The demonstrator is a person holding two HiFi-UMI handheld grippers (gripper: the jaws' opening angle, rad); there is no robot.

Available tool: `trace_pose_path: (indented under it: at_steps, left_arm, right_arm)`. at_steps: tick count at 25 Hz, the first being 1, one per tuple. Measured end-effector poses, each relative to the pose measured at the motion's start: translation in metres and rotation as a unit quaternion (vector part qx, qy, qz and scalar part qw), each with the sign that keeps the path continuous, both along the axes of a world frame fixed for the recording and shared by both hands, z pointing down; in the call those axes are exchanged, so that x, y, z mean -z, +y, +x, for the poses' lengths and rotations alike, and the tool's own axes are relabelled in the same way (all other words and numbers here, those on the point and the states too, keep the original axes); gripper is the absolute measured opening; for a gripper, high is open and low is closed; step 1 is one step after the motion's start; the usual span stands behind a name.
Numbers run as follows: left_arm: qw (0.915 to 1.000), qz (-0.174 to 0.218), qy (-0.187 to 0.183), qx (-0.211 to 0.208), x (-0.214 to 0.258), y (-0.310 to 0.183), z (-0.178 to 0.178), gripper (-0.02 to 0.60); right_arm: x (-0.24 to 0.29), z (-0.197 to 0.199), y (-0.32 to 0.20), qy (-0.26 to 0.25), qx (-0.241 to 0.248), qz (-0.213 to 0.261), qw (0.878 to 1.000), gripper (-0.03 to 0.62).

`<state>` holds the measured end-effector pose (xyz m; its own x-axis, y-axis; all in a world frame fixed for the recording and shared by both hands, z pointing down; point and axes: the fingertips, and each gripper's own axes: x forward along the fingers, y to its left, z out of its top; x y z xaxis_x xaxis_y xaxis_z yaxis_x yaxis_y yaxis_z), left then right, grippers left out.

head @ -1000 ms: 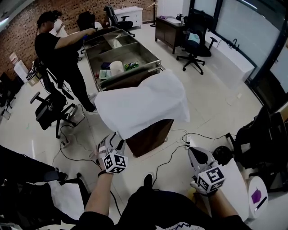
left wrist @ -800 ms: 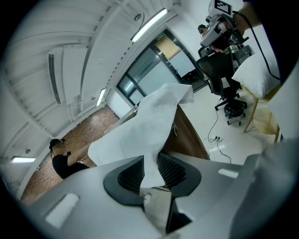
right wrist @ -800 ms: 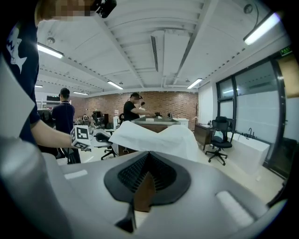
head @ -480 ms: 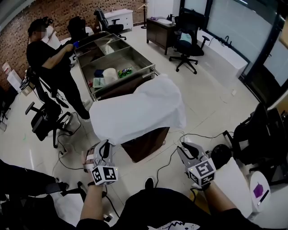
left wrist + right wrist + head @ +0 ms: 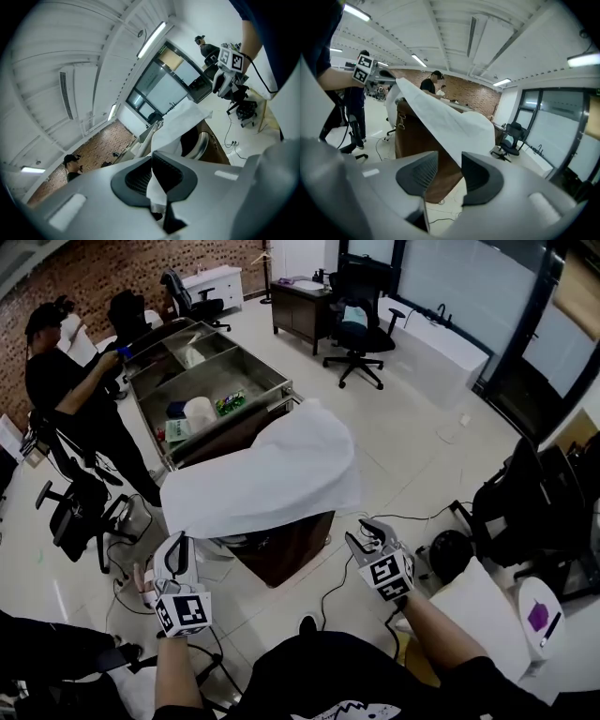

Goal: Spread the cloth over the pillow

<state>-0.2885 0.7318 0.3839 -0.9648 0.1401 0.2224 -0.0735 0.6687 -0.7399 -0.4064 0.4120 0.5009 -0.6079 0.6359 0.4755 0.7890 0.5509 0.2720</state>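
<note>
One long steel trough table (image 5: 246,360) runs off behind the brown cabinet (image 5: 286,545), bins open on top, and a person (image 5: 66,395) stands to the far left of the cabinet, arm reaching over that table. Next down in size, the white cloth (image 5: 262,479): it's draped across the cabinet's top, humped at the far right corner, and hanging over the near side. Now the claws. The left gripper (image 5: 176,545) is up off the cabinet's near-left corner, clamped tight on a pinch of the cloth (image 5: 180,124), white fabric squeezed right between its pads (image 5: 164,173). The right gripper (image 5: 366,532) sits just beside the cabinet's near-right corner, and its jaws have just been opening. They stand wide now, the cloth's edge (image 5: 440,117) showing in the gap but no pad (image 5: 474,174) pressing on it.
</note>
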Motion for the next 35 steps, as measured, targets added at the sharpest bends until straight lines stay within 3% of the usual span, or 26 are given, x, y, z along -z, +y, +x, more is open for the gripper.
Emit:
trace_pose_path:
  at_steps: [8,18,23,26,29,35]
  left_arm:
    - [1.0000,0.007,0.005,0.002,0.006,0.015,-0.018,0.001]
    - [0.9997,0.019,0.015,0.002,-0.001,0.031,-0.031,0.001]
    - [0.9997,0.020,0.015,0.000,-0.002,0.034,-0.036,0.001]
    - [0.9996,0.022,0.016,-0.002,-0.006,0.036,-0.038,0.001]
    - [0.9996,0.024,0.016,-0.003,-0.008,0.038,-0.040,0.001]
    - [0.9997,0.024,0.007,-0.005,-0.004,0.039,-0.041,0.001]
  right_arm:
    - [-0.054,-0.038,0.005,-0.003,-0.011,0.066,0.998,0.208]
    - [-0.094,-0.078,0.024,-0.098,-0.001,0.173,0.980,0.250]
    - [-0.098,-0.096,0.022,-0.112,-0.040,0.190,0.975,0.247]
    - [-0.092,-0.098,0.019,-0.112,-0.054,0.177,0.976,0.195]
    - [-0.084,-0.097,0.016,-0.126,-0.060,0.174,0.975,0.047]
    - [-0.052,-0.090,0.003,-0.128,-0.079,0.147,0.978,0.015]
